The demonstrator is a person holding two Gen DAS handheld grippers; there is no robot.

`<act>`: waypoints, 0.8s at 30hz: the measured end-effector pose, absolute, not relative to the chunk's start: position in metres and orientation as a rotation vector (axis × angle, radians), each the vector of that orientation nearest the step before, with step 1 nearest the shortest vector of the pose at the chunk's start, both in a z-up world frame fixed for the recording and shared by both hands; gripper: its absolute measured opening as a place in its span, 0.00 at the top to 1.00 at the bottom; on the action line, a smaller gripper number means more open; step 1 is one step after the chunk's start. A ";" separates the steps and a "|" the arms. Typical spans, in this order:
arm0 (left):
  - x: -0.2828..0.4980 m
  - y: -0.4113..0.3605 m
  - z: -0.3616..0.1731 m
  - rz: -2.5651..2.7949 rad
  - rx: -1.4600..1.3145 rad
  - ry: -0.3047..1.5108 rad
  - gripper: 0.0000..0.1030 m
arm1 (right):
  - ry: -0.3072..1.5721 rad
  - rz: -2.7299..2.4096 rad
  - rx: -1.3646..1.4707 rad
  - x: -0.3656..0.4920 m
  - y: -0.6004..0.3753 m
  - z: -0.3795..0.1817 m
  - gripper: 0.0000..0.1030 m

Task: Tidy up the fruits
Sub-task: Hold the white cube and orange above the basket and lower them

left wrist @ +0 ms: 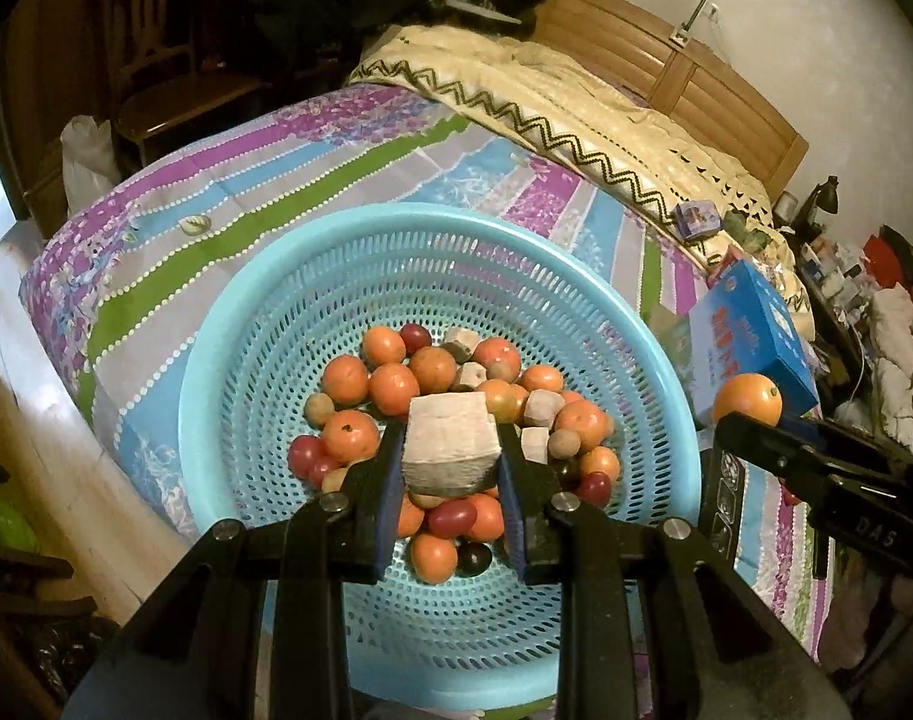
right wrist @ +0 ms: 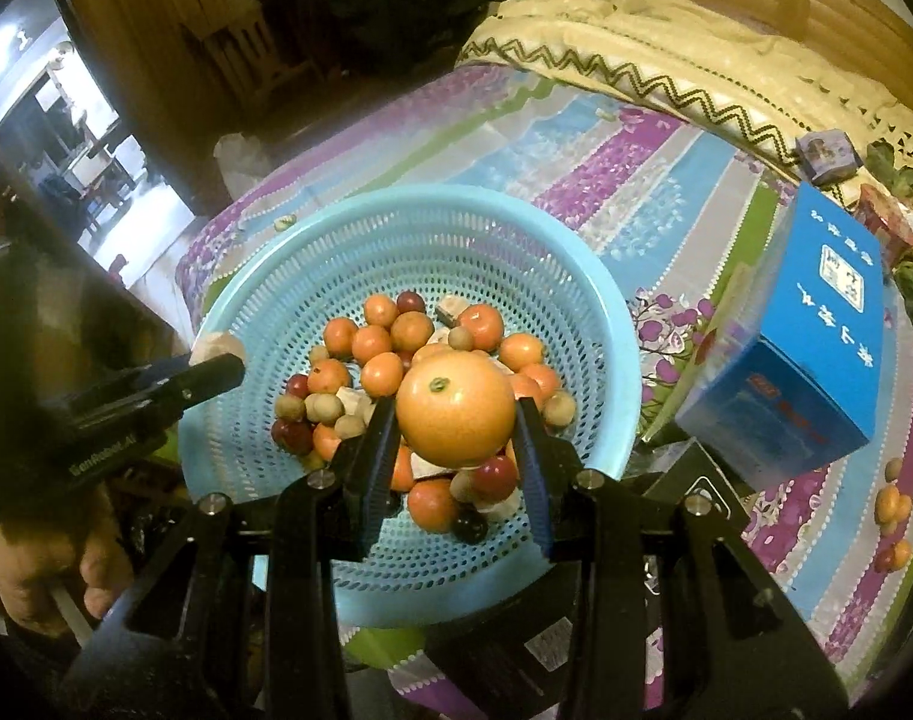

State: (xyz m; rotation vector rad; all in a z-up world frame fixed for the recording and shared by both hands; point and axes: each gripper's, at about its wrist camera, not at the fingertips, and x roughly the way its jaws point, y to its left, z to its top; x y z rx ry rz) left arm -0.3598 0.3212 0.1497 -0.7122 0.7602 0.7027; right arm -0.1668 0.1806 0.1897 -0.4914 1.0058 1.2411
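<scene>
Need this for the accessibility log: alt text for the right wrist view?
The right hand-held gripper clamps a large orange above a light blue perforated basket heaped with small oranges, red and brown fruits and pale cubes. The basket sits on a striped floral bedspread, a blue box to its right.

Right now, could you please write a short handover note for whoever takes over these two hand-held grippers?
Left hand-held gripper: shut on a pale cube, above the blue basket.
Right hand-held gripper: shut on a large orange, also over the basket.
Basket sits on the striped bedspread and holds a pile of oranges, red and brown round fruits and more pale cubes.
A few small fruits lie on the bedspread beyond the blue box.
Done: both pieces gripped. Left: place them, then sort the rest.
</scene>
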 end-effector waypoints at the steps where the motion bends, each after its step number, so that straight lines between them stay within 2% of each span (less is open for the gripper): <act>1: -0.359 0.322 0.148 0.702 -0.715 0.764 0.72 | 1.012 1.242 -0.491 -0.166 0.181 0.188 0.62; 24: -0.356 0.330 0.133 0.691 -0.733 0.796 0.72 | 1.043 1.238 -0.519 -0.163 0.185 0.176 0.62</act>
